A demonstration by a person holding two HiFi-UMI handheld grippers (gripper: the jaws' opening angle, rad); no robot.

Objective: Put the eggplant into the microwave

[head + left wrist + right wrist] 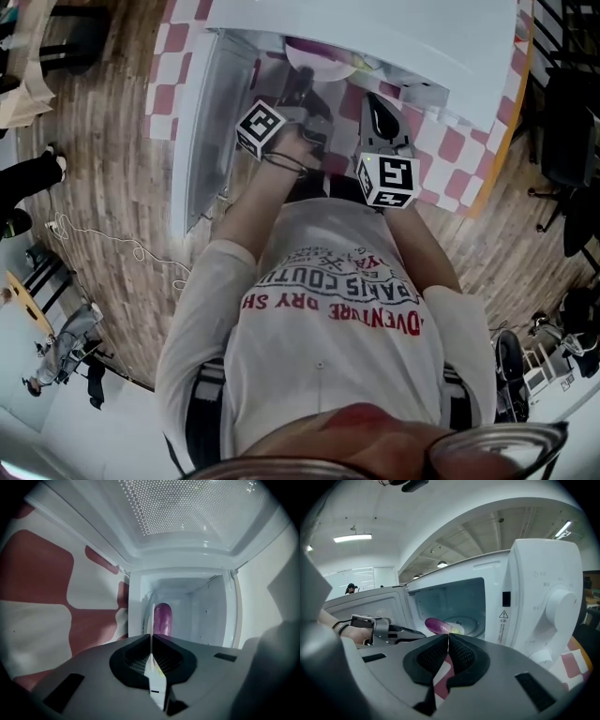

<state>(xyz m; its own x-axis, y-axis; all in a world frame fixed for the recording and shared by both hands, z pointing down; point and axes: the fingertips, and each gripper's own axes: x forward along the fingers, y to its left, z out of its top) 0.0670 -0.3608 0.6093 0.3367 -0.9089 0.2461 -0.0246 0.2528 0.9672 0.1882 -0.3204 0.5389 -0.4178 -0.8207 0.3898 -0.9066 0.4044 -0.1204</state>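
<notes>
Right gripper view: a glossy purple eggplant (437, 625), greenish at one end, lies on the turntable (465, 620) inside the open microwave (534, 588). Left gripper (151, 640) and right gripper (448, 638) both have their jaws pressed together, empty.

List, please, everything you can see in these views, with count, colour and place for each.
Microwave: one, white, on the tablecloth, door open.
Eggplant: one, purple, inside the microwave, lying on the turntable.
Turntable: one, pale, on the cavity floor.
Tablecloth: one, red-and-white checked, under the microwave.
Floor: one, brown wood, around the table.
Cable: one, white, on the floor at the head view's left.
Left hand-held gripper: one, grey, shut and empty, pointing into the cavity.
Right hand-held gripper: one, grey, shut and empty, facing the microwave's front.
</notes>
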